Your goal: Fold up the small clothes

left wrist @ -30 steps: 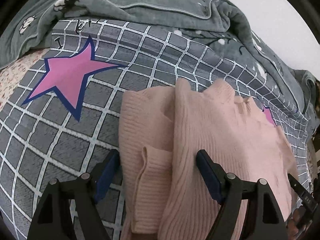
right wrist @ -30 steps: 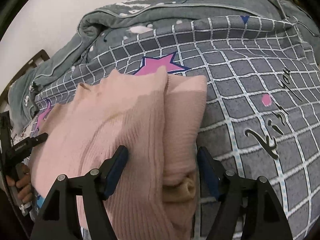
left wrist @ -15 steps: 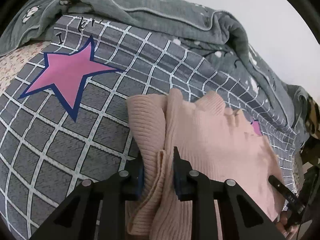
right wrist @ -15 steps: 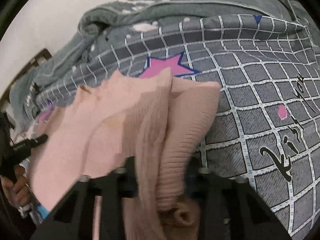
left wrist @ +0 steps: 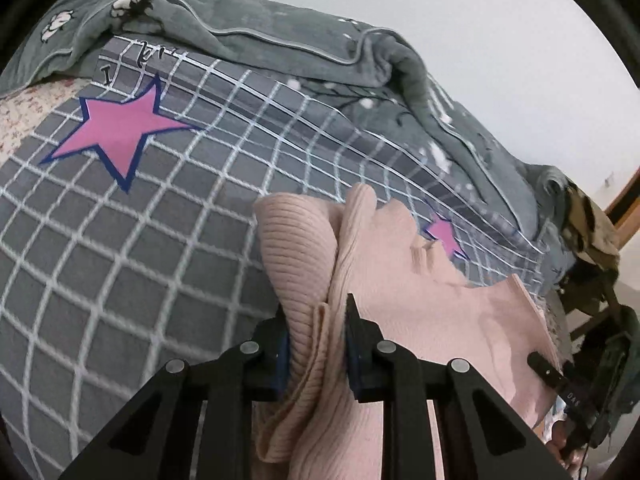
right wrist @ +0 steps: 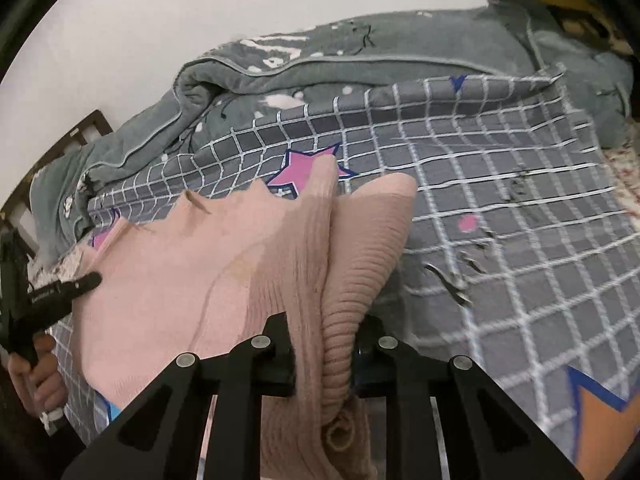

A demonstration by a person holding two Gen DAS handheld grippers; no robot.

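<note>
A pink ribbed sweater (left wrist: 400,280) lies on the grey checked bed cover (left wrist: 160,260), its sleeves folded inward. My left gripper (left wrist: 316,312) is shut on its bunched left edge, pads pressing the knit from both sides. In the right wrist view the same sweater (right wrist: 180,272) stretches leftward. My right gripper (right wrist: 326,324) has its jaws closing on the folded right sleeve and hem, and the pads squeeze the fabric. The near edge of the sweater is lifted off the cover. Each view shows the other gripper at the sweater's far side, with a hand (right wrist: 36,380) on its handle.
A rumpled grey blanket (left wrist: 280,48) is piled along the back of the bed against a white wall. Pink stars (left wrist: 120,140) mark the cover. A dark wooden frame (right wrist: 80,132) stands behind the blanket. A patterned cloth (left wrist: 588,232) hangs at the far right.
Both grippers went from wide open around the sweater's edges to pinched shut on the fabric. Both then rose and pushed forward, lifting the near edge.
</note>
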